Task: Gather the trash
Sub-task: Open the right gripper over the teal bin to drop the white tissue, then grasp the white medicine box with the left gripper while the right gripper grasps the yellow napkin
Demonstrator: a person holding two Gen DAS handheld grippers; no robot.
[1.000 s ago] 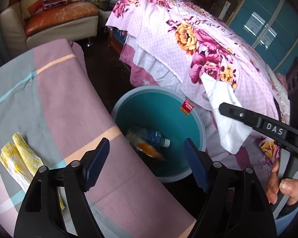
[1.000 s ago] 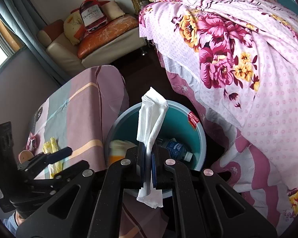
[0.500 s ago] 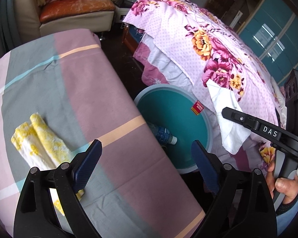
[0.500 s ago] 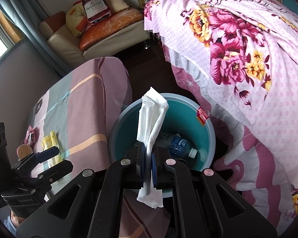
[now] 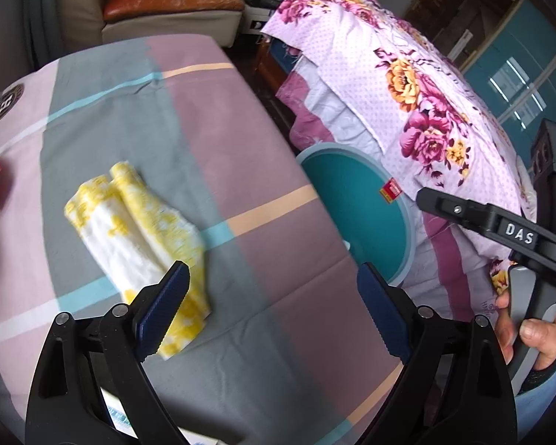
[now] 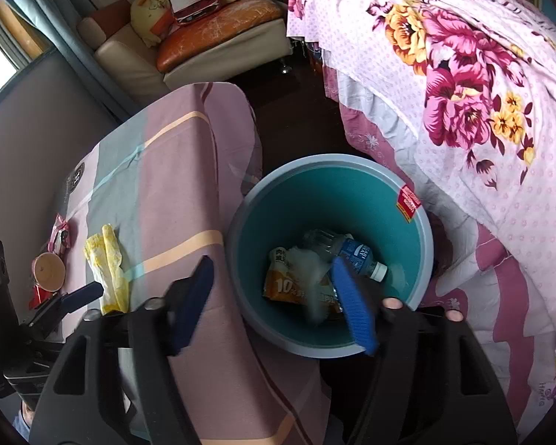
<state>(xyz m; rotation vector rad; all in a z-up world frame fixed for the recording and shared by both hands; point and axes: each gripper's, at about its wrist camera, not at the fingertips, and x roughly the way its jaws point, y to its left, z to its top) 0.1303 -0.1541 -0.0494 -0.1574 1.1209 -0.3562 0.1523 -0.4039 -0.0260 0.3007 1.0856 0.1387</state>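
A teal bin (image 6: 407, 259) stands on the floor between the table and the bed; it also shows in the left wrist view (image 5: 356, 200). Inside lie a plastic bottle (image 6: 356, 254), an orange wrapper (image 6: 283, 285) and a blurred white tissue (image 6: 309, 270). My right gripper (image 6: 274, 302) is open and empty above the bin's near rim. My left gripper (image 5: 274, 309) is open and empty over the table, its left finger beside a yellow-and-white wrapper (image 5: 137, 222), also in the right wrist view (image 6: 107, 263).
The table wears a pink-and-grey checked cloth (image 5: 211, 118). A round tan lid (image 6: 49, 271) and a pink wrapper (image 6: 59, 233) lie at its left edge. A floral bed cover (image 6: 482, 85) hangs close beside the bin. A sofa (image 6: 211, 37) stands behind.
My right gripper has opened and the white tissue has dropped into the bin. My left gripper has swung left from the bin to over the table near the yellow wrapper.
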